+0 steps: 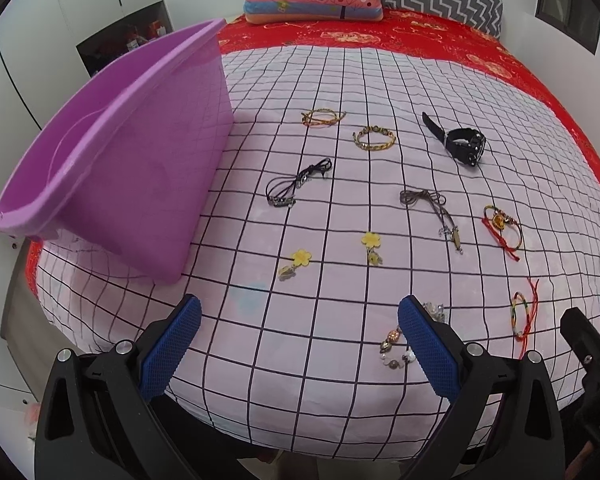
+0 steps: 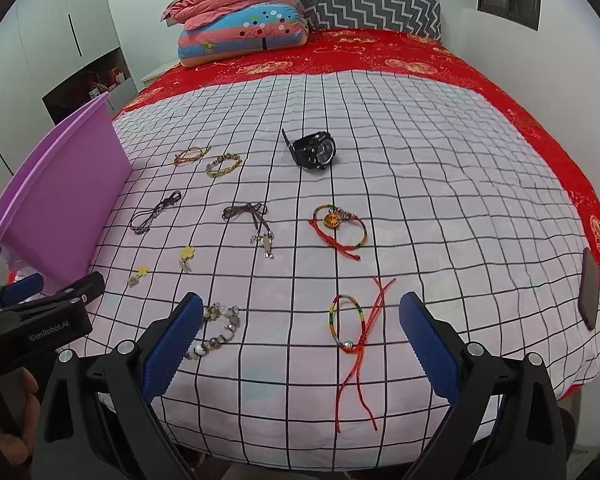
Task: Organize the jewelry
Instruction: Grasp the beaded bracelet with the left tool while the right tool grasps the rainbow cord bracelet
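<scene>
Red-corded bracelet (image 2: 350, 322) lies between the wide-open, empty right gripper (image 2: 300, 340): pinch its beaded loop, not loose tails; left gripper (image 1: 300, 340) gapes empty too

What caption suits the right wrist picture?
Open right hand-held gripper poised over a rainbow string bracelet on the checked bedspread.

Black left gripper (image 1: 299, 346) and right gripper (image 2: 301, 344), blue textured pads (image 2: 171, 346), silver screws, "GenRobot.AI" lettering

Purple bin (image 1: 140, 168) — black watch (image 2: 314, 151) — pale, perhaps pinkish, checked sheet (image 2: 420, 208).
</scene>
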The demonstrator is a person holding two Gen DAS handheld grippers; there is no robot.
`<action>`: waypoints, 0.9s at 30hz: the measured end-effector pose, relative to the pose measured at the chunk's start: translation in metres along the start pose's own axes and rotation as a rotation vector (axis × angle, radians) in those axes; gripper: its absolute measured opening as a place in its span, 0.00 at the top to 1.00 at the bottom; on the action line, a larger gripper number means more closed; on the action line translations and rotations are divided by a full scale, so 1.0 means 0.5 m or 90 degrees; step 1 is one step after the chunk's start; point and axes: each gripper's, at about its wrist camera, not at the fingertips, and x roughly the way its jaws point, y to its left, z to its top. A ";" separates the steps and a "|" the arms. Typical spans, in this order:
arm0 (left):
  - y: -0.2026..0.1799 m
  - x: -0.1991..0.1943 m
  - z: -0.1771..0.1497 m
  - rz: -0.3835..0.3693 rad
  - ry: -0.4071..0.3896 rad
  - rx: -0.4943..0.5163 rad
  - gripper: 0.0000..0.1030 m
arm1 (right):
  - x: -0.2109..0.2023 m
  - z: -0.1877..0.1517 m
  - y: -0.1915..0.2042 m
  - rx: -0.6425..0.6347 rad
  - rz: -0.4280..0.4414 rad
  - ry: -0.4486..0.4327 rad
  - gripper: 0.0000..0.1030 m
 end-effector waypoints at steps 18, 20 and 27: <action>-0.070 0.112 -0.077 -0.055 0.005 0.042 0.06 | 0.117 -0.085 -0.115 0.014 -0.039 0.030 0.09; -0.071 0.127 -0.078 -0.060 0.013 0.037 0.06 | 0.132 -0.086 -0.119 0.010 -0.048 0.030 0.09; -0.082 0.166 -0.084 -0.060 0.030 0.037 0.06 | 0.167 -0.085 -0.120 -0.011 -0.057 0.031 0.09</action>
